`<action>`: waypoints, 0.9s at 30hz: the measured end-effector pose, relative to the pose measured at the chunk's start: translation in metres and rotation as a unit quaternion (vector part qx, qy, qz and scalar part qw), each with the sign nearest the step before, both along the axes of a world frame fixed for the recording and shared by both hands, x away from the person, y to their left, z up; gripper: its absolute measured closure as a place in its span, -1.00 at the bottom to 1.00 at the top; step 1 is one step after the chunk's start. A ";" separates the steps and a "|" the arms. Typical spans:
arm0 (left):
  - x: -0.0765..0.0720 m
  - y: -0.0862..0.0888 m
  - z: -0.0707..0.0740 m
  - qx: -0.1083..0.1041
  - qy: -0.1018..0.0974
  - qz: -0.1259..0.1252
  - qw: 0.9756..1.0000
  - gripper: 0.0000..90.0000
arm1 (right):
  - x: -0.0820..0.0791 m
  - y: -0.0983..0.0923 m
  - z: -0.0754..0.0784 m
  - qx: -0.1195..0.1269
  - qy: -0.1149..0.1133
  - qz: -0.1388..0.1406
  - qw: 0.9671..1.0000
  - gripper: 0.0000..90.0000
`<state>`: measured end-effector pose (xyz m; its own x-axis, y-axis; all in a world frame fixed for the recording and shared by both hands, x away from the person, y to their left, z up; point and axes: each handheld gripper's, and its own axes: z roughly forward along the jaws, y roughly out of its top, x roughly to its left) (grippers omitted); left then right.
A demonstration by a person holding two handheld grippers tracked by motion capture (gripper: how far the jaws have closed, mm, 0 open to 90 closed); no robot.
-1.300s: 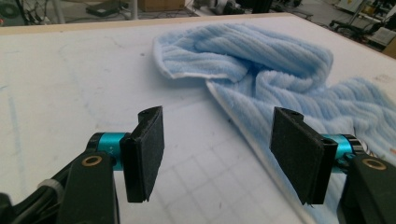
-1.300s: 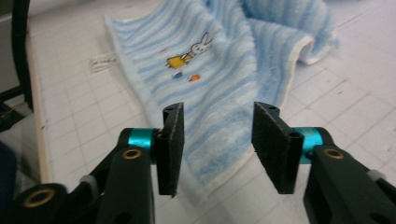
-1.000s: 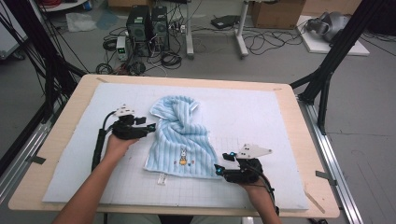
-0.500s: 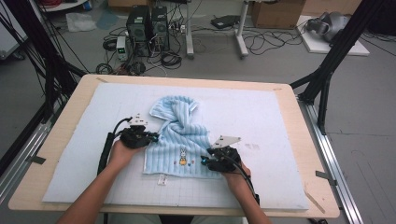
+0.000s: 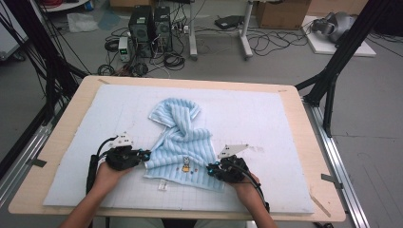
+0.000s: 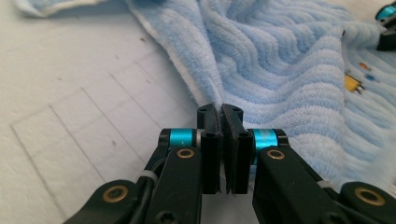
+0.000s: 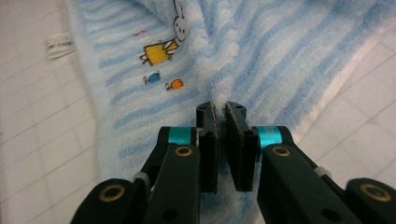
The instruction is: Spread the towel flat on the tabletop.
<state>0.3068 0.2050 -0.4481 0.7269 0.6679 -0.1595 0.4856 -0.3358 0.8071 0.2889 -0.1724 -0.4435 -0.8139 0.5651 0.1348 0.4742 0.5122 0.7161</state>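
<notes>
Both grippers are clenched on the towel, which lies crumpled near the middle of the mat, its striped lower part spread toward the near edge and its twisted top bunched toward the far edge. The left gripper pinches the towel's left edge, seen in the left gripper view as a thin fold caught at the very tips. The right gripper bites the towel at its near right corner, and its jaws have just been closing on a ridge of pile. The likely trouble is the shallowness of both bites: so little cloth sits between the pads that a pull, especially a quick one or one where the hands move unevenly, could let an edge slip free and drop. The twist at the towel's top could also hold against a spreading pull, so the cloth drags across the mat or stays folded on itself rather than opening flat. The right pinch seems to gather a ridge and not a clean corner, which could leave that side bunched. Count: one towel, with one small white tag at its near edge and one rabbit picture; two grippers; one mat on one table.
</notes>
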 end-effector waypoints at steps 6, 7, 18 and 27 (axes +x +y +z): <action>-0.022 0.012 0.002 -0.012 0.009 -0.014 1.000 0.91 | -0.017 -0.001 0.001 0.002 0.017 0.022 1.000 0.86; -0.026 0.014 0.002 -0.014 0.010 -0.018 1.000 0.91 | -0.019 -0.002 0.001 0.002 0.019 0.027 0.999 0.85; -0.011 0.024 0.018 -0.051 -0.049 0.055 0.996 0.08 | 0.016 0.007 0.015 0.064 -0.058 -0.077 0.993 -0.07; 0.010 0.033 0.023 -0.075 -0.075 0.091 0.990 0.01 | 0.045 0.044 -0.005 0.008 -0.027 -0.084 0.996 0.10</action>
<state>0.3168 0.2382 -0.4248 0.6193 0.7673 -0.1668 0.3985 -0.1242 0.9087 0.3334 -0.1279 -0.4483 -0.7147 0.6917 0.1034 0.5127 0.4176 0.7501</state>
